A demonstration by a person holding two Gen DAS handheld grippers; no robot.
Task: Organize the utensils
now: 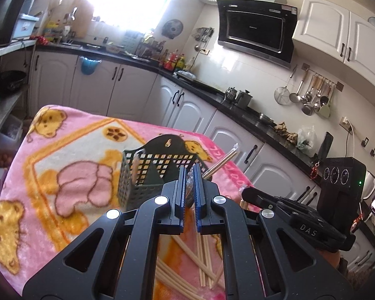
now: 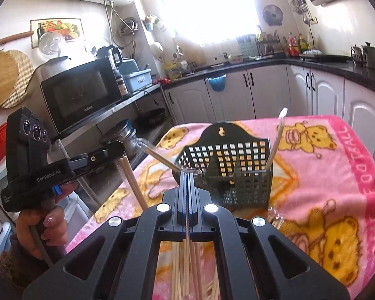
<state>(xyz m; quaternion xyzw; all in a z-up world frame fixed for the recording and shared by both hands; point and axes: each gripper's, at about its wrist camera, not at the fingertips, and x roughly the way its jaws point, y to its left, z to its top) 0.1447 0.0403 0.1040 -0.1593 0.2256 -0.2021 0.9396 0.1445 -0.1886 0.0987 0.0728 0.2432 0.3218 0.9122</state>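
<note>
A dark green lattice utensil basket (image 1: 147, 175) (image 2: 240, 165) stands on a pink bear-print blanket (image 1: 70, 150) (image 2: 337, 175). One wrapped pair of chopsticks (image 2: 277, 135) (image 1: 221, 162) leans in its right compartment. My left gripper (image 1: 190, 168) (image 2: 121, 150) is shut on a pair of chopsticks (image 2: 133, 185) in crinkled plastic. A strip of clear wrapper (image 2: 160, 156) stretches from it to my right gripper (image 2: 187, 172) (image 1: 246, 192), which is shut on the wrapper's end. Several loose bare chopsticks (image 1: 202, 262) (image 2: 185, 270) lie on the blanket under both grippers.
Another small wrapped bundle (image 2: 275, 218) lies at the basket's right foot. A person's hand (image 2: 47, 227) grips the left handle. A shelf with a microwave (image 2: 80, 95) stands left of the table. White cabinets under a black counter (image 1: 237, 110) run behind and to the right.
</note>
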